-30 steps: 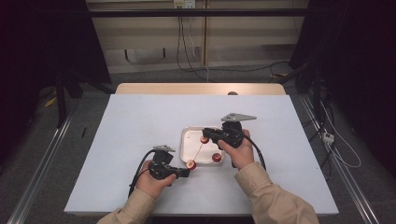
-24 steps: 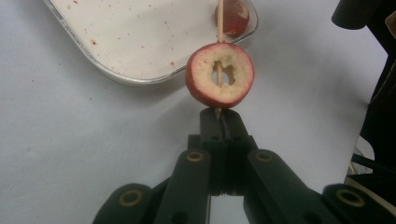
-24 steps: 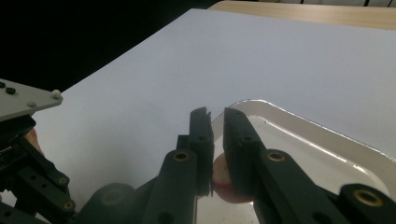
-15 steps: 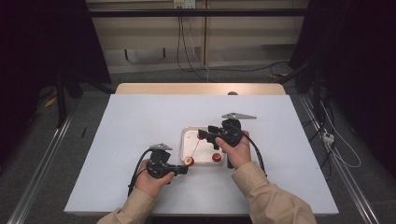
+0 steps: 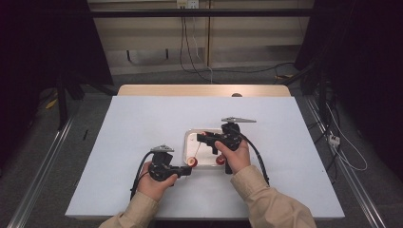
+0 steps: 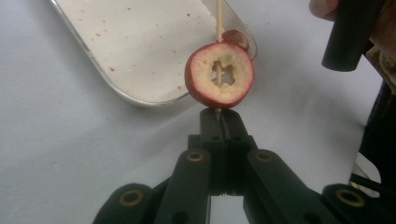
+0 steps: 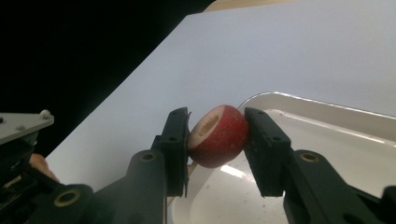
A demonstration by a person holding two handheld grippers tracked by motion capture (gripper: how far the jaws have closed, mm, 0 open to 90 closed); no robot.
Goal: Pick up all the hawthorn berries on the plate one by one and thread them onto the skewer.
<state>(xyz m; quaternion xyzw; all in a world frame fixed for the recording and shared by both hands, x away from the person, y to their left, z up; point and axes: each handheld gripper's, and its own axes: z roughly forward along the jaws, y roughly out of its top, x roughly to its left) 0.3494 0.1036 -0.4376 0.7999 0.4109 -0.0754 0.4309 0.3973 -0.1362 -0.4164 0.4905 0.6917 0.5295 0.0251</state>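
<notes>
Round cored red fruit btwn black R gripper jaws, glossy tray

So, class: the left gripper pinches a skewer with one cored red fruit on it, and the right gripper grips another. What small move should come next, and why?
Probably bring the right gripper, shut on the second cored fruit, to the free tip of the skewer, hole lined up with it. The left gripper holds the skewer with one fruit already threaded over the tray.
</notes>
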